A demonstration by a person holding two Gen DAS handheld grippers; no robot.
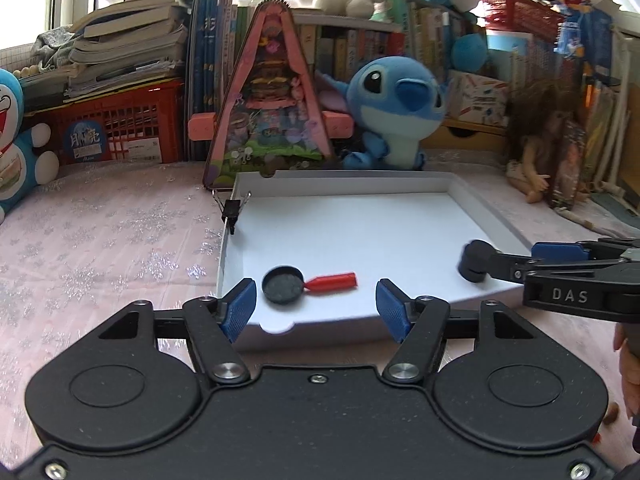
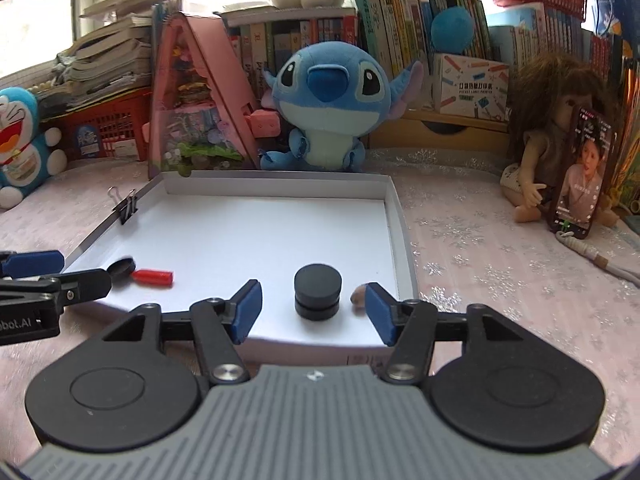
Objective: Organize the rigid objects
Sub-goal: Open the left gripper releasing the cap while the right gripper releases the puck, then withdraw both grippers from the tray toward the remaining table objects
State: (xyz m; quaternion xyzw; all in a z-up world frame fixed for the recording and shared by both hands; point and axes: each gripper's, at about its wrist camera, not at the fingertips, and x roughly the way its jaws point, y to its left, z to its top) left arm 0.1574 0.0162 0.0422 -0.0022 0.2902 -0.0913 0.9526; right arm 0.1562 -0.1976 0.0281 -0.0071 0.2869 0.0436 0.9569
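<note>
Left gripper (image 1: pixel 316 306) spread, nothing pinched; toy pan (image 1: pixel 285 285) just ahead between its tips, inside the white tray (image 1: pixel 360 216); right gripper (image 2: pixel 312 312) spread too, black puck (image 2: pixel 318 292) ahead; binder clip (image 1: pixel 231 210) grips the tray's left wall; side arm reads "DAS".

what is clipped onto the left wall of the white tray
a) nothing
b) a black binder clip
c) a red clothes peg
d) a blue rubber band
b: a black binder clip with wire handles grips the left wall of the white tray, also seen in the left wrist view.
</note>
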